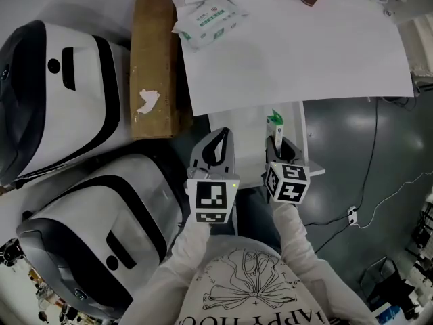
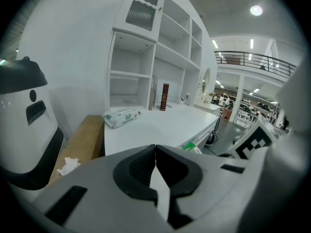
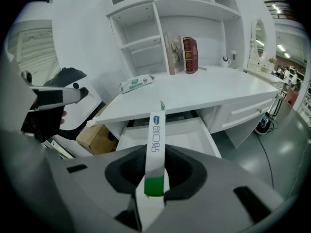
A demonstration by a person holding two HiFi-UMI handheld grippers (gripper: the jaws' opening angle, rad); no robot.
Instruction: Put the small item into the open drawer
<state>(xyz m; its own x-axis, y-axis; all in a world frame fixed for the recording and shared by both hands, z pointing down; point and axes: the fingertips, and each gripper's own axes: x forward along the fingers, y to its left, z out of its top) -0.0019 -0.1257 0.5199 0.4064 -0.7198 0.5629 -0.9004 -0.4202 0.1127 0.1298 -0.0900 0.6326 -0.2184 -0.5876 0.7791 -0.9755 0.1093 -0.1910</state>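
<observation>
Head view: The right gripper [image 1: 277, 143] holds the small item [image 1: 275, 120], a slim white carton with a green end. It projects past the jaw tips, over the open drawer [image 1: 247, 124]. The left gripper [image 1: 215, 141] hangs just beside the right one, its tips also over the drawer. Both gripper bodies cover much of the drawer floor, so I cannot say what it holds beneath them.

Left gripper view: The jaws are closed tip to tip with nothing between them. The desk [image 2: 160, 123] lies ahead of the tips. The small item shows only as a green sliver to the right of the jaws.

Right gripper view: The jaws are clamped on the carton's lower part and it stands upright between the pads. The drawer lies ahead of and below the tips. My judgement is that I should carry the tips forward and down until the carton is inside the drawer walls, tilt it flat, and only then part the jaws (a release from height risks a bounce off the rim). The carton's gripped end is buried between the pads and its print is too small to read. The drawer's near edge is cut off by the gripper body.
</observation>
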